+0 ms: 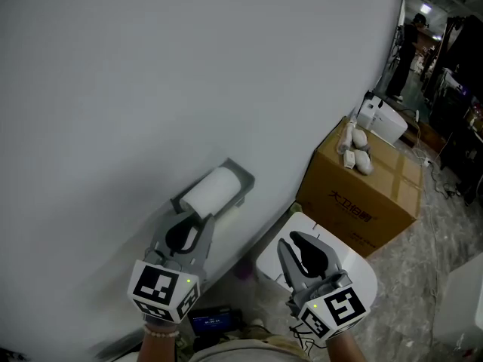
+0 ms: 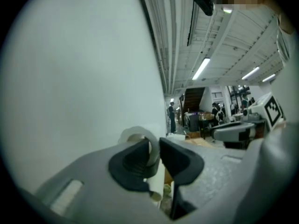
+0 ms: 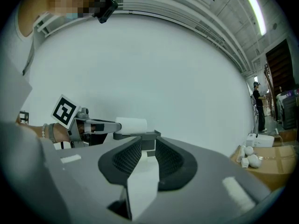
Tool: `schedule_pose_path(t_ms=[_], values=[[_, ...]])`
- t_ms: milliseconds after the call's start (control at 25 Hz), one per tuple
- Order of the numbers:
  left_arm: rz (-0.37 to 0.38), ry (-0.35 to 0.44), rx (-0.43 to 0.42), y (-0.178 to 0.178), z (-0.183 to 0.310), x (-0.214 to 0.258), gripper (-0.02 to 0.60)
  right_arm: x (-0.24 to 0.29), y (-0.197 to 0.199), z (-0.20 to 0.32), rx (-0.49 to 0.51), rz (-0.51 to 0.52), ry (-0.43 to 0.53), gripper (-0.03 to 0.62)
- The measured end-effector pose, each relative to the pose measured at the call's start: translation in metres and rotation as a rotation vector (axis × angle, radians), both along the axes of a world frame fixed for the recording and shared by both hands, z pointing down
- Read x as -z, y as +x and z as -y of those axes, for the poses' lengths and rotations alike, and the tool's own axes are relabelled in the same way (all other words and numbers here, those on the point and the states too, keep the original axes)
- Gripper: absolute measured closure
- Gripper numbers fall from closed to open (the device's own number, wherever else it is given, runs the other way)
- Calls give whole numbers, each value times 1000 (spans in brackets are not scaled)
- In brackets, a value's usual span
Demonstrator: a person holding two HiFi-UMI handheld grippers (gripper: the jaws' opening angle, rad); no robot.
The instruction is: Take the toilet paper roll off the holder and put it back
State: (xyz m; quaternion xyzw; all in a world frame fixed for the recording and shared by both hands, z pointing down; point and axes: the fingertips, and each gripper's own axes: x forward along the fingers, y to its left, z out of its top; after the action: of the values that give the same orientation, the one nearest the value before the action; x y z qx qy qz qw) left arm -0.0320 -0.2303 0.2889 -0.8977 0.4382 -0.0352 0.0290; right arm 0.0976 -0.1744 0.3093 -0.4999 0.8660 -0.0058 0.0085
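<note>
Left gripper (image 2: 155,146): my jaws nearly together, pinching the end wall of the toilet paper roll (image 2: 135,130); one jaw sits at the core opening, the other outside the paper; roll lies in its grey holder (image 1: 240,188) on the white wall (image 1: 151,89), my jaws at its near end. Right gripper (image 3: 148,149): jaws slightly apart, nothing between them; held off to the right, over a white rounded surface (image 1: 362,274), pointing toward the holder; cardboard box (image 1: 370,194) beyond, against the wall.
</note>
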Motion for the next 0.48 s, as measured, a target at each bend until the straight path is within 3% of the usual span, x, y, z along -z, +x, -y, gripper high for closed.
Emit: schedule_pose_path(t_ms=[480], values=[[-42,75,-35,14,-8,23,526,11,5,-4,17,-16,34,494]])
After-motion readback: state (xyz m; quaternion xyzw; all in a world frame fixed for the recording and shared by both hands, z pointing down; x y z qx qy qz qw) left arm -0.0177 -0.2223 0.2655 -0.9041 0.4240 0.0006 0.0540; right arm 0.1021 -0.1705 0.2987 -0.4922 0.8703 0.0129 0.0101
